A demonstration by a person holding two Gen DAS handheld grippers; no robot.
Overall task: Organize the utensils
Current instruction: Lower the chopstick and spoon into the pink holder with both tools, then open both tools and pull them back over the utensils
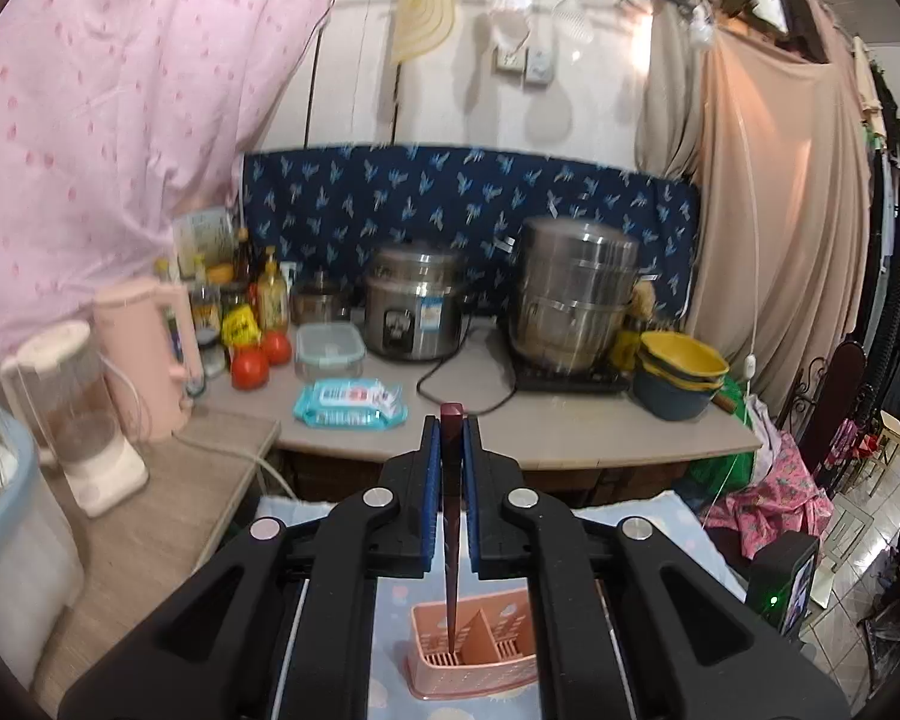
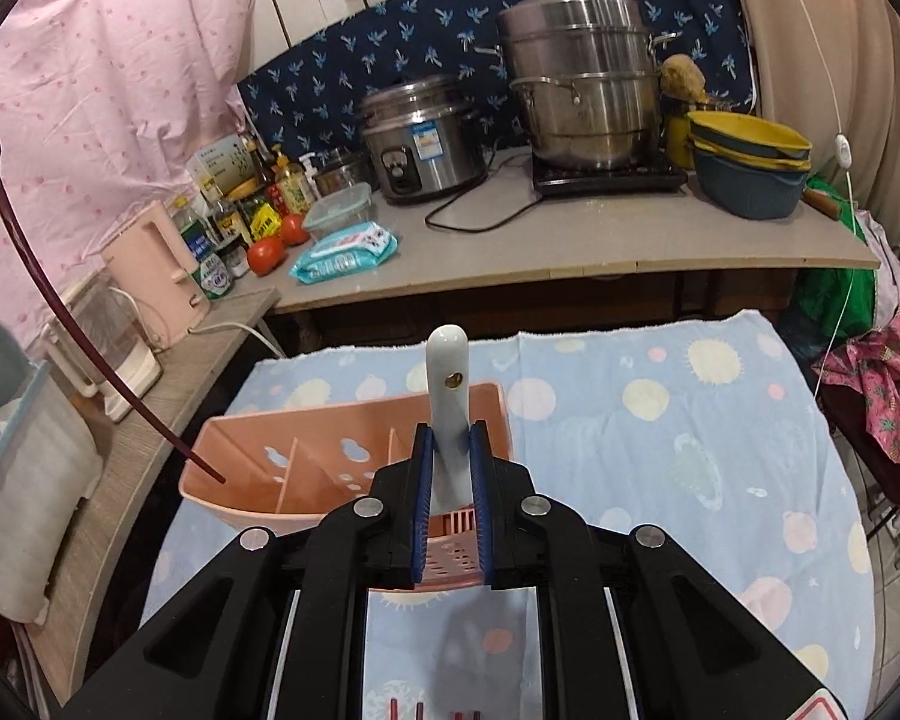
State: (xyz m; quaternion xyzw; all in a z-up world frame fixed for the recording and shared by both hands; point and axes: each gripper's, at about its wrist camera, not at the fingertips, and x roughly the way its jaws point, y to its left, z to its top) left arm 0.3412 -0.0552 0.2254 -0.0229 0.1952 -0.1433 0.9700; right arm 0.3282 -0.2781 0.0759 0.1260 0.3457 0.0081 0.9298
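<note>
My left gripper [image 1: 452, 420] is shut on a dark red chopstick [image 1: 451, 516] that hangs straight down, its tip inside the left compartment of the pink utensil caddy [image 1: 510, 657]. In the right wrist view the same chopstick [image 2: 72, 324] curves down into the left end of the pink utensil caddy [image 2: 252, 450]. My right gripper [image 2: 450, 432] is shut on the grey handle of a utensil [image 2: 447, 396], held upright over the caddy's right compartment; its lower end is hidden. More dark red chopsticks [image 2: 435, 711] lie at the bottom edge.
The caddy stands on a blue patterned cloth [image 2: 660, 420]. Behind is a counter [image 2: 570, 240] with a rice cooker [image 2: 417, 138], steamer pot [image 2: 588, 78], stacked bowls [image 2: 750, 162], wipes pack [image 2: 345, 252], tomatoes [image 2: 267, 255], bottles. A pink kettle [image 2: 156, 264] and blender [image 2: 114, 348] stand left.
</note>
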